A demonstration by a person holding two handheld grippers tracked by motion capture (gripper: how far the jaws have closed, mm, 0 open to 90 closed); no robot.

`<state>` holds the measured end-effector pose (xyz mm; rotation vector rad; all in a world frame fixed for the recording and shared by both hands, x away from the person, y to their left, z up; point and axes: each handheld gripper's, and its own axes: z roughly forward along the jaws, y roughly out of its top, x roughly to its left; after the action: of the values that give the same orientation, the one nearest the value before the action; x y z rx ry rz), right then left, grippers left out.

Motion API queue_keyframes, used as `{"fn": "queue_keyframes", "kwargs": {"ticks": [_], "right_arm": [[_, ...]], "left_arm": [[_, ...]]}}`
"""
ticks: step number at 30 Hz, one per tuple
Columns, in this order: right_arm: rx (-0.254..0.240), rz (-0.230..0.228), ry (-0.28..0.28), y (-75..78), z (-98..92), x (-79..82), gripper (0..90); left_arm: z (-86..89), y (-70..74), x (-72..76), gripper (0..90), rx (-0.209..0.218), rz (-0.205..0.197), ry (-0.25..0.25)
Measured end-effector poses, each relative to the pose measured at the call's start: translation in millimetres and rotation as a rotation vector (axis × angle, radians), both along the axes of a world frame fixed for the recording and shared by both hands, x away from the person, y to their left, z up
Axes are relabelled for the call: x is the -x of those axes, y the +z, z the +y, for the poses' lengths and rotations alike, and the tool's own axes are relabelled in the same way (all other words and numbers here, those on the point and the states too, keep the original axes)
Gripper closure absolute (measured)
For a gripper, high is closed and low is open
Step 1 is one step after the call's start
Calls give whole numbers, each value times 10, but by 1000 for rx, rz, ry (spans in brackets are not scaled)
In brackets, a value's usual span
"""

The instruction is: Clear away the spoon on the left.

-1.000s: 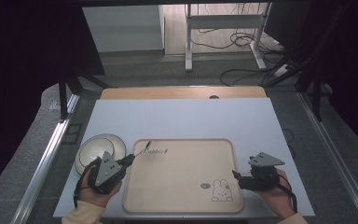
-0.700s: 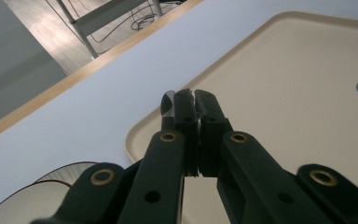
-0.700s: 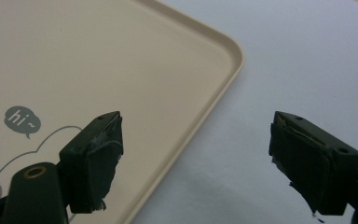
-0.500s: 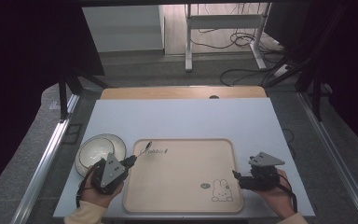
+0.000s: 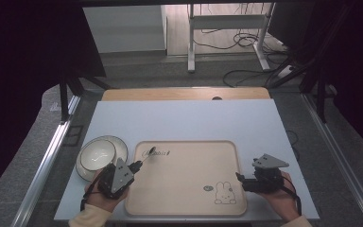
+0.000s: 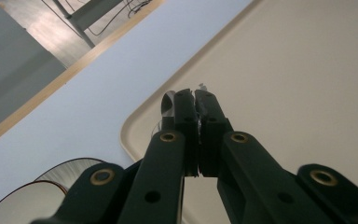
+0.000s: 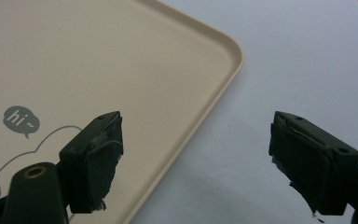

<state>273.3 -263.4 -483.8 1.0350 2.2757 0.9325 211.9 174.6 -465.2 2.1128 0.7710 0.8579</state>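
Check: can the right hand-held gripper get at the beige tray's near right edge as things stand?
Probably yes. The right hand-held gripper is open, its jaws straddling the rim of the beige rectangular tray with the rabbit print, and nothing lies between them.

My table (image 5: 194, 120) has a pale top. A beige tray (image 5: 189, 189) lies flat on it, with a white plate (image 5: 87, 163) just beside the tray's left edge.
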Motion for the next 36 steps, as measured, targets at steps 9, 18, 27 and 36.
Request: {"fn": "queue_keyframes", "kwargs": {"ticks": [9, 18, 27, 36], "right_arm": [[2, 0, 4, -3, 2, 2, 178], [-1, 2, 5, -1, -3, -3, 178], [4, -1, 9, -6, 1, -5, 178], [5, -5, 8, -7, 3, -4, 178]], "left_arm": [[-40, -47, -2, 893, -23, 25, -12], [-117, -90, 43, 886, -65, 30, -30], [-209, -151, 69, 857, -113, 63, -55], [-371, -273, 34, 825, -153, 147, -94]]}}
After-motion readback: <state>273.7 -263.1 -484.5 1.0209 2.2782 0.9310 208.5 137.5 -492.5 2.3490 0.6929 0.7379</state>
